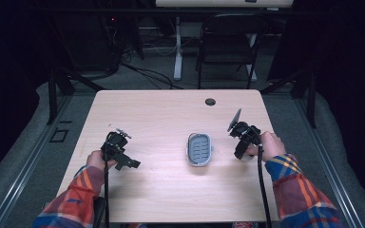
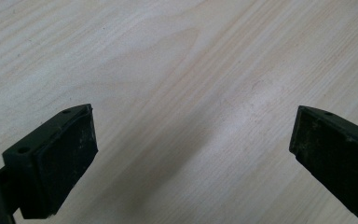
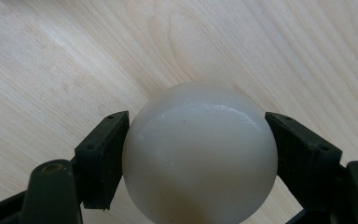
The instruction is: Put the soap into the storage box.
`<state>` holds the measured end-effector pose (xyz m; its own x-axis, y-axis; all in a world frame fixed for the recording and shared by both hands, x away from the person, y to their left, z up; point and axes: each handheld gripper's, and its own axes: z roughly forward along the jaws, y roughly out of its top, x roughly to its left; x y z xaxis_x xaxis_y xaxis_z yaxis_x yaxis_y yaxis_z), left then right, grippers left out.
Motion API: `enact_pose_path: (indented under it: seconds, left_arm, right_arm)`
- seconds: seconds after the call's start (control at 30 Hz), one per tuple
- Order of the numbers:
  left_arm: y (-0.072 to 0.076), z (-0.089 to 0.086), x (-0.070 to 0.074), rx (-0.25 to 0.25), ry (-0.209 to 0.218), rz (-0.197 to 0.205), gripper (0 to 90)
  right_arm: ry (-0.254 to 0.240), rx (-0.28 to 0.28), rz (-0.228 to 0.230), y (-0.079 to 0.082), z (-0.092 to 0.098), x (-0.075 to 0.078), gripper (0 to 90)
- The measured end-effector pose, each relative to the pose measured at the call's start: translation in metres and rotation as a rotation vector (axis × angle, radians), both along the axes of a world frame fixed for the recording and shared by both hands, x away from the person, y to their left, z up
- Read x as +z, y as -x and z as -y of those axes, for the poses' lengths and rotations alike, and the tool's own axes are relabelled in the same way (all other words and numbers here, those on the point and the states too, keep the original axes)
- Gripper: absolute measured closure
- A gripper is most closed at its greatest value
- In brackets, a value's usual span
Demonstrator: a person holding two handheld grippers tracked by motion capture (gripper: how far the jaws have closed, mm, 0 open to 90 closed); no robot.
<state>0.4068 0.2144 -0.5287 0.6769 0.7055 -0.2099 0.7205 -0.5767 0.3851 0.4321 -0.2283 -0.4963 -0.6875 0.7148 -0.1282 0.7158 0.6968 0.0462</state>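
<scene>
Nearest me, the person's plaid sleeves come in at 6 o'clock, forearms either side of the wooden surface (image 1: pixel 171 109). Left hand-held gripper (image 1: pixel 132 164) sits at approx 8 o'clock of the surface's centre, low over the wood, jaws pointing toward the middle; in the left gripper view (image 2: pixel 193 154) the two black pads stand wide apart w/ nothing but bare wood grain between them, so it's open. Right hand-held gripper (image 1: pixel 240 153) is at approx 4 o'clock, grey plate sticking up at its far end; in the right gripper view (image 3: pixel 198 154) it's clamped on a white ball (image 3: pixel 199 151), one pad pressing each side, ball glossy and plain, wood behind it. Whether the ball touches the surface, can't tell. Btwn the two grippers, just right of centre, lies a small grey oval tray (image 1: pixel 190 151) w/ a ribbed dark inside, long axis running 12 to 6, just beside the right gripper but apart from it. Further off at 12 o'clock, a dark cable hole (image 1: pixel 210 101) near the far edge. Beyond that, on the floor, a black folding chair (image 1: pixel 228 42).
</scene>
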Motion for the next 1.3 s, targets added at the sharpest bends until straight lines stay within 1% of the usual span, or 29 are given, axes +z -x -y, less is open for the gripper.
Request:
enact_pose_path:
  seconds: [0.07, 0.1, 0.13, 0.17, 0.2, 0.27, 0.3, 0.33, 0.37, 0.4, 0.43, 0.47, 0.6, 0.7, 0.8, 0.83, 0.9, 0.93, 1.0, 1.1, 1.17, 1.2, 1.23, 1.3]
  left_arm:
    - [0.0, 0.0, 0.0, -0.001, 0.0, 0.0, 0.6]
    - [0.0, 0.0, 0.0, -0.001, 0.0, 0.0, 0.6]
    - [0.0, 0.0, 0.0, -0.001, 0.0, -0.001, 0.6]
    - [0.0, 0.0, 0.0, 0.0, 0.0, 0.0, 0.6]
    - [0.0, 0.0, 0.0, -0.001, 0.0, 0.0, 0.6]
    - [0.0, 0.0, 0.0, -0.001, 0.0, 0.0, 0.6]
    - [0.0, 0.0, 0.0, -0.001, -0.002, 0.0, 0.6]
    - [0.0, 0.0, 0.0, -0.001, -0.001, 0.0, 0.6]
    - [0.0, 0.0, 0.0, -0.001, 0.0, 0.0, 0.6]
    - [0.0, 0.0, 0.0, -0.001, 0.0, 0.0, 0.6]
    - [0.0, 0.0, 0.0, -0.001, 0.0, 0.0, 0.6]
    - [0.0, 0.0, 0.0, -0.002, 0.001, 0.0, 0.6]
    - [0.0, 0.0, 0.0, -0.003, 0.001, 0.0, 0.6]
    - [0.0, 0.0, 0.0, -0.003, 0.001, -0.001, 0.6]
    - [0.0, 0.0, 0.0, -0.004, 0.001, -0.001, 0.5]
    - [0.0, 0.0, 0.0, -0.005, -0.001, -0.002, 0.5]
    - [0.0, 0.0, 0.0, -0.005, -0.001, -0.002, 0.6]
    - [0.0, 0.0, 0.0, -0.005, -0.001, -0.002, 0.5]
    - [0.0, 0.0, 0.0, -0.006, -0.001, -0.002, 0.6]
    - [0.0, 0.0, 0.0, -0.006, -0.001, -0.002, 0.5]
    - [0.0, 0.0, 0.0, -0.006, -0.001, -0.002, 0.6]
    - [0.0, 0.0, 0.0, -0.007, 0.0, -0.003, 0.5]
    - [0.0, 0.0, 0.0, -0.007, 0.0, -0.003, 0.6]
    - [0.0, 0.0, 0.0, -0.007, 0.0, -0.003, 0.6]
  right_arm:
    - [-0.001, -0.002, -0.005, -0.001, -0.003, 0.001, 24.3]
    - [0.029, 0.028, -0.02, -0.003, -0.004, 0.004, 24.2]
    - [0.029, 0.028, -0.02, -0.003, -0.004, 0.004, 24.2]
    - [0.011, 0.016, -0.008, -0.003, -0.006, 0.003, 24.3]
    - [0.005, 0.02, 0.0, -0.004, -0.009, 0.004, 24.3]
    - [0.011, 0.026, -0.008, -0.005, -0.01, 0.005, 24.3]
    - [0.003, 0.02, 0.0, -0.005, -0.012, 0.005, 24.3]
    - [0.015, 0.032, -0.004, -0.006, -0.013, 0.007, 24.3]
    - [0.038, 0.05, -0.021, -0.008, -0.015, 0.01, 24.3]
    - [0.017, 0.038, -0.004, -0.008, -0.018, 0.009, 24.3]
    - [0.04, 0.056, -0.017, -0.01, -0.019, 0.012, 24.3]
    - [0.023, 0.048, -0.007, -0.01, -0.021, 0.012, 24.3]
    - [0.019, 0.051, -0.003, -0.011, -0.025, 0.014, 24.3]
    - [0.019, 0.057, -0.002, -0.013, -0.029, 0.016, 24.3]
    - [0.038, 0.074, -0.012, -0.015, -0.035, 0.017, 24.3]
    - [0.032, 0.072, -0.013, -0.015, -0.036, 0.016, 24.3]
    - [0.037, 0.075, -0.017, -0.016, -0.038, 0.017, 24.3]
    - [0.031, 0.076, -0.011, -0.016, -0.039, 0.017, 24.3]
    - [0.046, 0.087, -0.019, -0.019, -0.043, 0.018, 24.3]
    - [0.037, 0.089, -0.012, -0.021, -0.047, 0.019, 24.3]
    - [0.043, 0.098, -0.012, -0.022, -0.048, 0.02, 24.3]
    - [0.032, 0.094, -0.004, -0.023, -0.05, 0.021, 24.3]
    - [0.043, 0.101, -0.008, -0.024, -0.051, 0.023, 24.3]
    - [0.042, 0.104, -0.007, -0.024, -0.053, 0.024, 24.3]
